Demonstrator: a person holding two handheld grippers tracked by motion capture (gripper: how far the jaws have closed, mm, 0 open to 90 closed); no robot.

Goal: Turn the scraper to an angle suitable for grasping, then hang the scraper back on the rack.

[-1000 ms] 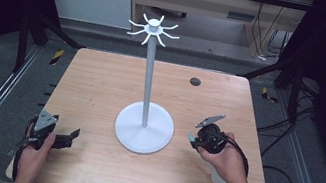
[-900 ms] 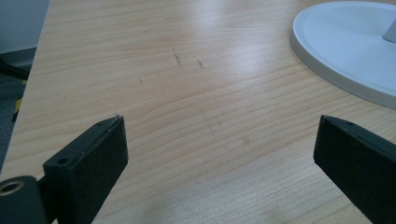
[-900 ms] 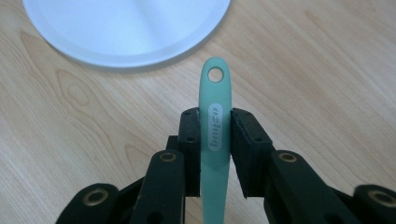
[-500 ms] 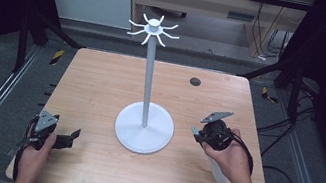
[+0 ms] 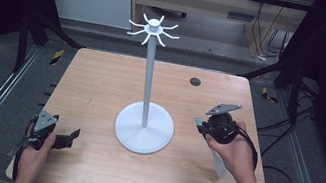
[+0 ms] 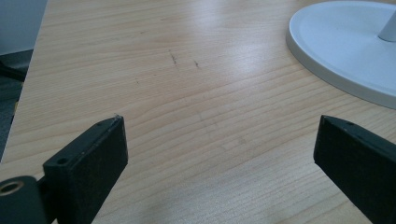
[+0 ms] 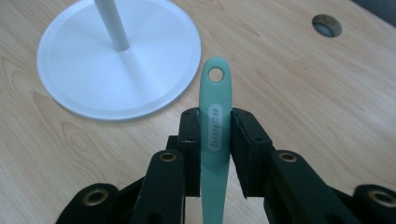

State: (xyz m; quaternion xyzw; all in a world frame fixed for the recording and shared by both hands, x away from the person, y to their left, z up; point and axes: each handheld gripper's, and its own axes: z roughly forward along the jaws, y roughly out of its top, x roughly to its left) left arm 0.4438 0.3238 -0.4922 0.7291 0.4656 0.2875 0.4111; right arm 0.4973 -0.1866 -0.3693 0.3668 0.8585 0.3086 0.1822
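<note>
Holding a mint-green handle (image 7: 214, 126) between the closed jaws of my right gripper (image 7: 214, 135), I can see it is slim and flat, widening toward a rounded tip with a small round hanging hole and an oval patch of pale lettering I cannot read. It points out past the jaws toward the white stand (image 5: 145, 119), which sits near the middle of the table (image 5: 102, 81), just to the left of my right gripper (image 5: 213, 127). The handle's other end is hidden below the gripper, so I cannot tell what kind of utensil it is. The stand has a broad round base (image 7: 88, 70), a thin upright pole (image 5: 149, 76) and a crown of short curved hooks (image 5: 153, 29) at the top. My left gripper (image 5: 59, 138) rests at the near left corner of the table, its jaws wide apart with nothing between them, the edge of the stand's base (image 6: 341, 51) off to its right. The tabletop is pale wood with a fine grain and a few faint dark scuffs (image 6: 184, 59), and a round cable hole (image 5: 195, 81) sits toward the far right. Around the table stand black frame bars, grey floor with loose cables on the right, and a wooden desk beyond the far edge.
</note>
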